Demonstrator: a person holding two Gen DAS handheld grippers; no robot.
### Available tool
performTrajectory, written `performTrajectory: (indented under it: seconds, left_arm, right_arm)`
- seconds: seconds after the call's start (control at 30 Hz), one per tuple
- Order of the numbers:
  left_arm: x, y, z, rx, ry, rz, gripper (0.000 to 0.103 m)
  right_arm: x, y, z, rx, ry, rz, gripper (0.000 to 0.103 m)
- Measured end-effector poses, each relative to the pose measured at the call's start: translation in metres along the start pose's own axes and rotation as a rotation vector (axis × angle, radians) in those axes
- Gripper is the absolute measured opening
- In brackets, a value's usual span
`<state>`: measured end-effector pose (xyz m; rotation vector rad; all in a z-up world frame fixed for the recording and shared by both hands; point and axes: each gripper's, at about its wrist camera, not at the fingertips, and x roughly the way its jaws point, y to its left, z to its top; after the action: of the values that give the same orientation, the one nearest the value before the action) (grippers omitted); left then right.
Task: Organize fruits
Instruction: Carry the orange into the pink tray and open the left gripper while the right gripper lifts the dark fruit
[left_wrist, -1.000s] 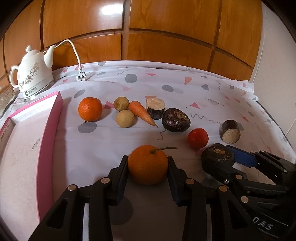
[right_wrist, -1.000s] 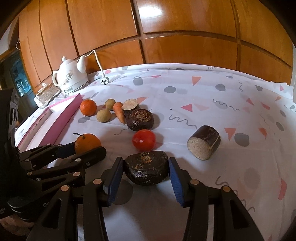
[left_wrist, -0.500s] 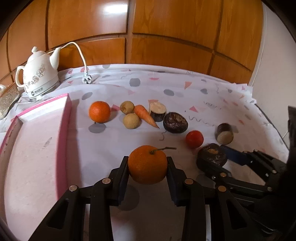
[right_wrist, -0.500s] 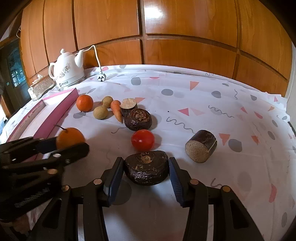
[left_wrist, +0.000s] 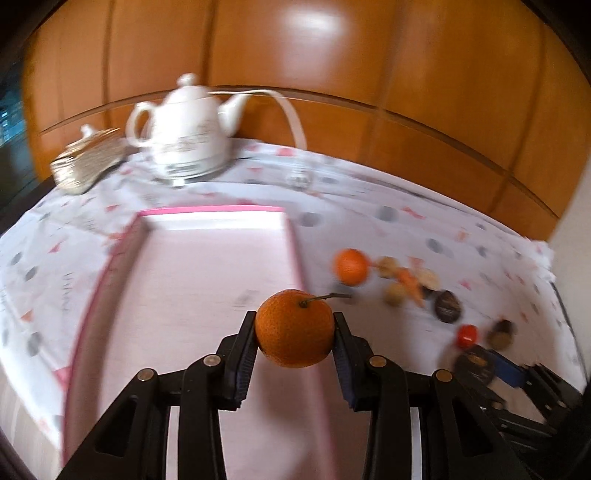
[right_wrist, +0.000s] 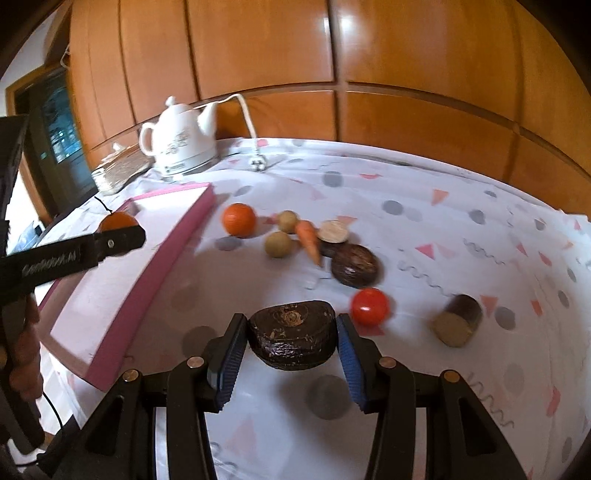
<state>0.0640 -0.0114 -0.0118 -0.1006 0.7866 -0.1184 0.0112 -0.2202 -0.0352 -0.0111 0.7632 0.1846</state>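
Observation:
My left gripper (left_wrist: 294, 334) is shut on an orange with a stem (left_wrist: 294, 333) and holds it in the air over the pink-rimmed tray (left_wrist: 207, 266). It also shows in the right wrist view (right_wrist: 117, 223), above the tray (right_wrist: 173, 243). My right gripper (right_wrist: 291, 339) is shut on a dark wrinkled fruit (right_wrist: 291, 339), lifted above the cloth right of the tray. On the cloth lie a second orange (right_wrist: 239, 219), two small brown fruits (right_wrist: 279, 243), a carrot (right_wrist: 309, 240), a dark round fruit (right_wrist: 354, 266) and a tomato (right_wrist: 369, 306).
A white teapot (right_wrist: 181, 142) with a cord and plug stands at the back behind the tray, with a woven box (right_wrist: 120, 170) to its left. A cut brown cylinder (right_wrist: 458, 319) lies right of the tomato. Wooden panels back the table.
Both grippers have risen with their fruits. The left gripper has swung left, bringing the orange from over the cloth to over the tray. The right gripper has moved left toward the tray.

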Motion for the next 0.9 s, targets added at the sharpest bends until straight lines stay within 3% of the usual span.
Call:
performTrajectory:
  seconds: [0.2, 0.37, 0.53, 0.77, 0.9]
  left_arm:
    - [0.001, 0.047, -0.005, -0.059, 0.010, 0.119, 0.039]
    - [-0.002, 0.069, -0.010, -0.092, 0.015, 0.172, 0.039]
    - [-0.003, 0.082, -0.013, -0.114, 0.019, 0.194, 0.040]
    - [-0.005, 0.093, -0.013, -0.152, 0.016, 0.214, 0.042]
    - [-0.012, 0.094, -0.009, -0.158, -0.014, 0.227, 0.053]
  right_arm:
    - [0.004, 0.022, 0.011, -0.039, 0.008, 0.052, 0.049]
    - [0.009, 0.050, 0.031, -0.095, 0.002, 0.119, 0.049]
    - [0.024, 0.085, 0.053, -0.144, 0.009, 0.188, 0.049]
    - [0.051, 0.118, 0.072, -0.151, 0.046, 0.216, 0.049]
    - [0.061, 0.126, 0.081, -0.124, 0.071, 0.236, 0.050]
